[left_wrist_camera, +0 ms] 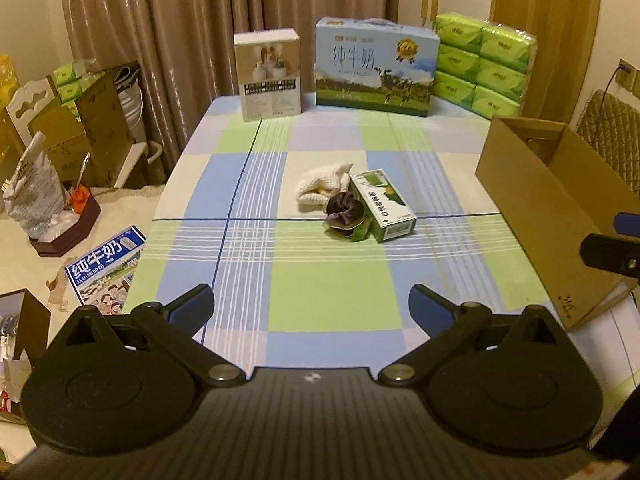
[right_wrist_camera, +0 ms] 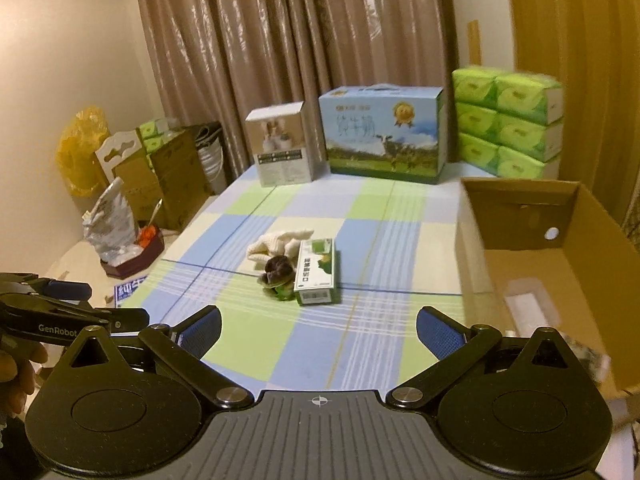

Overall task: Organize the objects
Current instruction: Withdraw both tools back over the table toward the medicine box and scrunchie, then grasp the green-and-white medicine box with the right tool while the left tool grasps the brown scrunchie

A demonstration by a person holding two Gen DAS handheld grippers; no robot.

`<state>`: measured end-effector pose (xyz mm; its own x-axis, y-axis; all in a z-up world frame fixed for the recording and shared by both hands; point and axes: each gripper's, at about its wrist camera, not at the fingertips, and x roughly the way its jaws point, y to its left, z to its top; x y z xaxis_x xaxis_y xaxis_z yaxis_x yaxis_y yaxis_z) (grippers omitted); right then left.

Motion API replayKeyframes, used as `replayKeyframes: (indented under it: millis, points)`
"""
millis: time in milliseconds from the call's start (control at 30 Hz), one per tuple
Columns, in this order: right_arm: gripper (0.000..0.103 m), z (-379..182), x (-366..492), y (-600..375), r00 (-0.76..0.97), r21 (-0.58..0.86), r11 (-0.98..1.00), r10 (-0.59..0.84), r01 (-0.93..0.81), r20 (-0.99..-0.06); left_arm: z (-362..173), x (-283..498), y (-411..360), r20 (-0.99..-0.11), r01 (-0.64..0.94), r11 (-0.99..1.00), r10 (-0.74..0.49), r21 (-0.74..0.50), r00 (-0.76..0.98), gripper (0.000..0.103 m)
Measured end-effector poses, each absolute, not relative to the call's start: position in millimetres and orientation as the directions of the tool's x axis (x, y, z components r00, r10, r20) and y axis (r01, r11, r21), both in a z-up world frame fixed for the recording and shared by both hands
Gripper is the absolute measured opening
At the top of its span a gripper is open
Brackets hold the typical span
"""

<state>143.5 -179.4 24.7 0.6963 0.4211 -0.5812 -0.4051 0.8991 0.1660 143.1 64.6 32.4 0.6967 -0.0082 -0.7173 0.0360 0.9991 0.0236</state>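
both sets of jaws stand wide and empty: left gripper (left_wrist_camera: pixel 311 306), right gripper (right_wrist_camera: pixel 319 330). the small pile, green carton (left_wrist_camera: pixel 382 205), cream cloth (left_wrist_camera: pixel 322 184) and dark scrunchie (left_wrist_camera: pixel 341 209), sits mid-table, touching, well apart from the grippers. best to take the carton across its narrow sides, then carry it to the box (right_wrist_camera: pixel 576 256). only the right view shows inside the box: a white sheet on its floor.

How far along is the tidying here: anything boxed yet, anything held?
Done: a white packet already lies in the open cardboard box. In hand: nothing; the left gripper and right gripper are both open and empty. Left: the green carton, white cloth and dark scrunchie in mid-table.
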Motion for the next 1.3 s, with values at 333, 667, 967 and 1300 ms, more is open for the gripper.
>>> replayKeyframes:
  millis: [333, 667, 967, 1300]
  points:
    - [0.101, -27, 214, -152, 0.678, 0.135, 0.9, 0.404, -0.414, -0.614, -8, 204, 76, -0.733, 0.046, 0.999, -0.03, 0.002, 0.68, 0.102]
    - [0.088, -72, 267, -135, 0.613, 0.145, 0.879, 0.427, -0.455, -0.664, -47, 263, 80, -0.737, 0.059, 0.998, -0.061, -0.029, 0.673, 0.101]
    - [0.077, -93, 305, -119, 0.58, 0.173, 0.871, 0.442, -0.46, -0.684, -64, 299, 81, -0.746, 0.063, 0.998, -0.064, -0.03, 0.663, 0.099]
    - [0.071, -117, 332, -98, 0.545, 0.133, 0.854, 0.432, -0.503, -0.719, -74, 313, 94, -0.762, 0.027, 1.0, -0.02, -0.003, 0.648, 0.099]
